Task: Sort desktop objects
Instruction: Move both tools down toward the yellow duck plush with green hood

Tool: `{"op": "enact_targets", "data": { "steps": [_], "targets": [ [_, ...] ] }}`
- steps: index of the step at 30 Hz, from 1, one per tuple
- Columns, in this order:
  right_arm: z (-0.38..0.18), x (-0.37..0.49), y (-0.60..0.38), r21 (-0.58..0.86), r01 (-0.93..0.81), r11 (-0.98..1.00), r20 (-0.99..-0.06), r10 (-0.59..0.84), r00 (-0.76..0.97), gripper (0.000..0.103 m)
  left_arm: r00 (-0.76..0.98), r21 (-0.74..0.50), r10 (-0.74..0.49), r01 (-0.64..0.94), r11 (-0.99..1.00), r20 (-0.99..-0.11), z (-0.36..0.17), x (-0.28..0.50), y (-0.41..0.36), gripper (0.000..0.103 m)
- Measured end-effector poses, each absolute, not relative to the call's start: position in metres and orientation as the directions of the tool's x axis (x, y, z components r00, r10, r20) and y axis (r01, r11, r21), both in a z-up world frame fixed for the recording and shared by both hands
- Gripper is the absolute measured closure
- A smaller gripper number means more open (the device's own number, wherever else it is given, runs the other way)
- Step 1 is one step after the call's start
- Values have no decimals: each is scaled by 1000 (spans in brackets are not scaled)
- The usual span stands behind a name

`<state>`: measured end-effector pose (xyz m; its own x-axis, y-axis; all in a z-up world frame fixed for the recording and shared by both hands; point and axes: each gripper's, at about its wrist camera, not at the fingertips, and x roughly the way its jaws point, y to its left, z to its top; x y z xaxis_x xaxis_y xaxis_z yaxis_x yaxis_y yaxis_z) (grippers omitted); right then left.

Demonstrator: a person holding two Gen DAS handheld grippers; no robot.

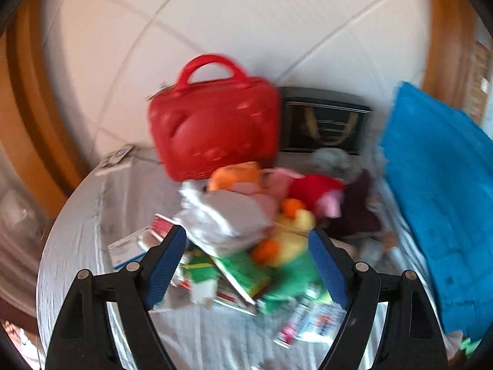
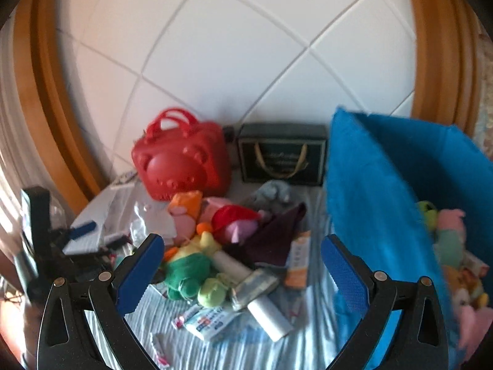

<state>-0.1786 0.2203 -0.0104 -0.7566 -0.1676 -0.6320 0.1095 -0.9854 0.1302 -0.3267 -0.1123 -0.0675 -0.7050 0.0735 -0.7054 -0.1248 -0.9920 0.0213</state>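
Two black grippers with blue pads nearest the lens, one per view. Left gripper (image 1: 248, 265) spread wide, nothing between its pads. Right gripper (image 2: 243, 273) likewise wide and empty. Both aimed down at a heap on a pale striped tablecloth (image 2: 215, 348).

Largest first: blue fabric bin (image 2: 385, 191) at the right edge of the table, already holding soft toys (image 2: 450, 234). Behind the heap, against a white tiled wall, a red handbag (image 1: 212, 129) and beside it a dark gift bag (image 2: 282, 154). Then the heap itself, in the middle of the table: green plush (image 2: 185, 273), yellow plush duck (image 1: 292, 240), pink and red plush (image 2: 234, 219), maroon cloth (image 2: 271, 240), crumpled white bag (image 1: 222, 215). Smaller still: green box (image 1: 243, 274), orange carton (image 2: 299, 260), white roll (image 2: 268, 316), flat medicine packets (image 2: 212, 322).

Everything tangled and overlapping, edges soft with blur in the left view.

Likely trouble: jaws closing on two things at once, or dragging a neighbour off the pile. Flat packets probably hard to pinch against cloth; the tablecloth itself could bunch up into the grip.
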Motion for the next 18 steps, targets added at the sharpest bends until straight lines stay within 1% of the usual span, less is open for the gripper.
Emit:
{"op": "enact_targets", "data": {
  "steps": [3,6,11,13,14,18],
  "targets": [
    [-38,-222,209,131,106,-986,-685,-167,-709,0,-680,30,38,-88,-996,-733,-79,-367,-129,21],
    [-69,-271,202,113,89,-990,-745,-143,-651,0,-636,32,32,-89,-996,-771,-99,-415,-132,21],
    [-126,-350,186,98,63,-993,-825,-116,-554,0,-523,68,0,-111,-992,-852,-162,-479,-127,21],
    [-144,-369,174,90,104,-990,-839,-132,-529,0,-476,106,-33,-128,-986,-879,-184,-483,-126,21],
    [-155,-380,163,82,114,-990,-848,-130,-514,0,-477,114,-37,-135,-984,-878,-191,-479,-128,21],
    [-187,-400,134,71,147,-987,-860,-135,-492,0,-457,159,-92,-111,-981,-885,-213,-443,-153,21]
  ]
}}
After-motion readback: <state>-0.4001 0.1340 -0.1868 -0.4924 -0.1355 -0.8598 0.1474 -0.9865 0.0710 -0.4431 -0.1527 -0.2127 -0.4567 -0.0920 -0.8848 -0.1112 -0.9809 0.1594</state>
